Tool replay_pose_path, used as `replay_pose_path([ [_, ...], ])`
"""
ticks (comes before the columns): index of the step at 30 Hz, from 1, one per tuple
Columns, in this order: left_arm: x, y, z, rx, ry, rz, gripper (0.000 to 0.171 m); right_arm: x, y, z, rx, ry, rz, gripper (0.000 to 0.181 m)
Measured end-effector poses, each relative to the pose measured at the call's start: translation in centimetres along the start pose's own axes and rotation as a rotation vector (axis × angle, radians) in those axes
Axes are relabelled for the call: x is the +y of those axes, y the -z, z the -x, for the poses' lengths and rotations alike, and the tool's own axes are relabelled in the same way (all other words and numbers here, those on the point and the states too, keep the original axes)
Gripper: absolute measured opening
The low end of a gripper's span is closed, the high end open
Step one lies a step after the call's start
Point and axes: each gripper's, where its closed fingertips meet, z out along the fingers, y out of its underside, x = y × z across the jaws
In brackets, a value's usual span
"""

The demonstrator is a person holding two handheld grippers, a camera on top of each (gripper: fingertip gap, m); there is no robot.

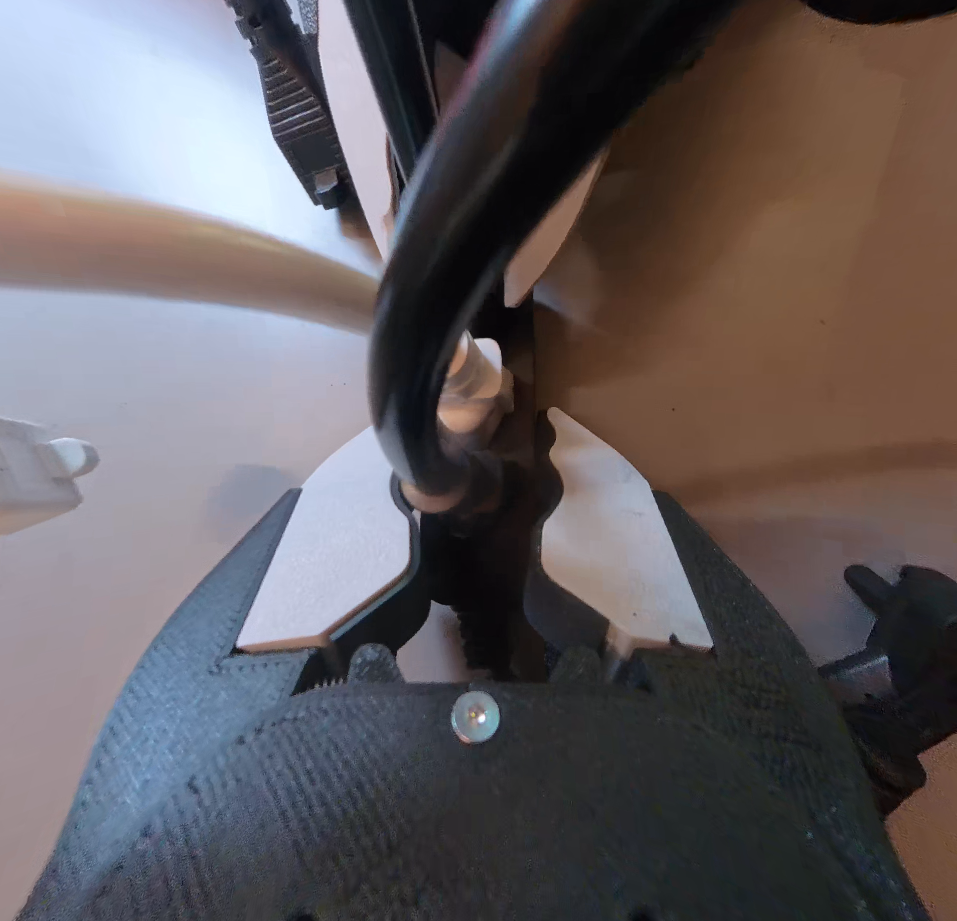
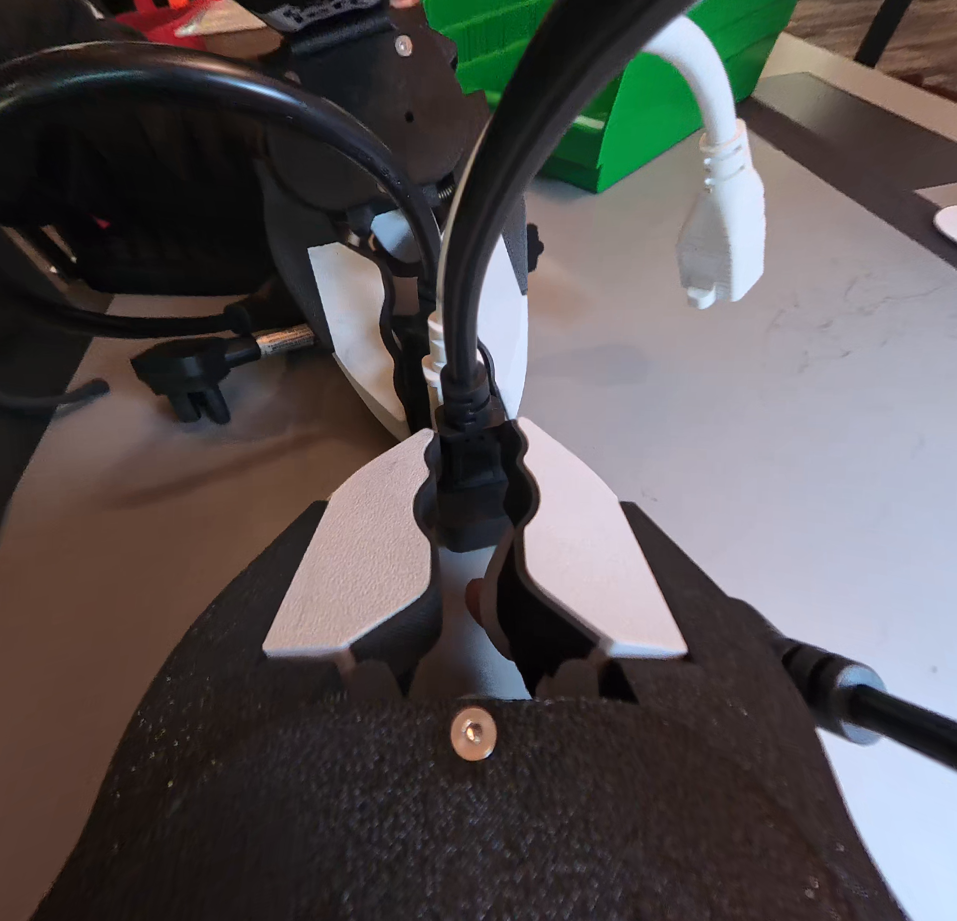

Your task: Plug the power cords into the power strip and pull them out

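The right gripper is seen closed narrowly around a black connector, which is clamped between the wavy inner edges of the two white-faced fingers. From this connector a black cord is carried upward and arches away over the top of the view. Directly beyond the black connector, the left gripper is seen facing it, with a white plug end just beside the cord.

In the left wrist view, the left gripper is nearly closed, and a black cord and a pale plug piece are pressed between its fingers; which of the two is actually gripped cannot be told through the blur.

To the right of the black connector, a white connector hangs above the pale grey surface. To the left of it, a black plug is laid on the surface. Behind it, a green bin is seen.
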Motion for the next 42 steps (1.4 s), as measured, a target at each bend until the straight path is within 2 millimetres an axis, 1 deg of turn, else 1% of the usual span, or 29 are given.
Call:
replay_pose_path([
  [1,0.0,0.1,-0.1,0.007,-0.007,-0.003,0.044,-0.3,0.0,0.2,0.004,-0.005,-0.019,0.023],
  [4,-0.4,-0.1,-0.3,-0.01,-0.017,-0.004,0.044,-0.1,0.5,0.3,-0.025,-0.019,-0.022,0.023],
  [7,-0.1,0.2,0.0,0.006,-0.004,0.005,0.044,-0.7,0.1,0.3,0.009,0.003,-0.033,0.021],
  [9,-0.3,0.0,-0.2,-0.005,-0.023,0.008,0.044,-0.4,0.4,0.5,-0.01,0.023,-0.032,0.022],
  [10,-0.3,-0.2,-0.2,-0.023,-0.03,0.018,0.044,-0.2,0.6,0.4,-0.024,-0.001,-0.034,0.021],
  [12,-0.4,-0.2,0.0,-0.012,-0.009,0.019,0.044,-0.4,0.5,0.1,0.003,-0.004,-0.031,0.022],
  [13,-0.4,-0.1,-0.1,0.006,-0.006,0.011,0.044,-0.6,0.5,0.4,0.006,0.007,-0.034,0.022],
  [14,-0.5,-0.1,-0.3,0.008,-0.01,0.006,0.044,-0.5,0.6,0.6,-0.002,0.018,-0.042,0.022],
  [16,-0.7,-0.2,-0.3,-0.005,-0.009,-0.003,0.045,-0.6,0.9,0.5,-0.033,-0.021,-0.064,0.021],
  [19,-0.7,0.0,-0.2,0.018,0.01,-0.028,0.044,-1.0,0.6,0.4,-0.025,-0.039,-0.087,0.021],
  [22,-0.7,-0.2,-0.2,-0.006,-0.013,-0.014,0.045,-0.6,0.9,0.3,-0.026,-0.019,-0.068,0.022],
  [24,-0.7,-0.1,0.0,0.013,0.004,-0.031,0.045,-1.0,0.6,0.1,-0.019,-0.045,-0.078,0.022],
  [25,-0.7,0.0,0.0,0.022,0.006,-0.04,0.044,-1.1,0.6,0.3,-0.009,-0.03,-0.08,0.022],
  [27,-0.8,-0.1,-0.1,0.005,-0.006,-0.04,0.045,-1.0,0.8,0.4,-0.019,-0.028,-0.088,0.021],
  [29,-0.9,-0.1,0.1,0.002,0.006,-0.045,0.045,-1.2,0.7,0.0,-0.013,-0.06,-0.102,0.021],
  [31,-0.7,0.1,0.3,0.007,0.012,-0.052,0.044,-1.4,0.4,0.0,0.016,-0.039,-0.098,0.021],
  [33,-0.8,0.1,0.1,0.001,0.004,-0.053,0.044,-1.4,0.6,0.3,0.009,-0.028,-0.106,0.021],
  [35,-1.2,-0.1,-0.1,0.003,0.01,-0.074,0.045,-1.5,1.0,0.3,-0.02,-0.058,-0.133,0.02],
  [37,-1.3,-0.2,0.2,-0.009,0.008,-0.064,0.044,-1.5,0.9,-0.1,-0.013,-0.068,-0.133,0.021],
  [39,-1.3,0.0,0.2,0.004,0.013,-0.073,0.044,-1.8,0.8,0.0,0.002,-0.072,-0.15,0.021],
  [41,-1.4,-0.2,-0.2,-0.001,-0.006,-0.083,0.045,-1.4,1.2,0.5,-0.017,-0.023,-0.127,0.021],
  [42,-1.5,-0.3,-0.3,-0.011,-0.011,-0.081,0.045,-1.3,1.4,0.5,-0.04,-0.053,-0.135,0.02],
])
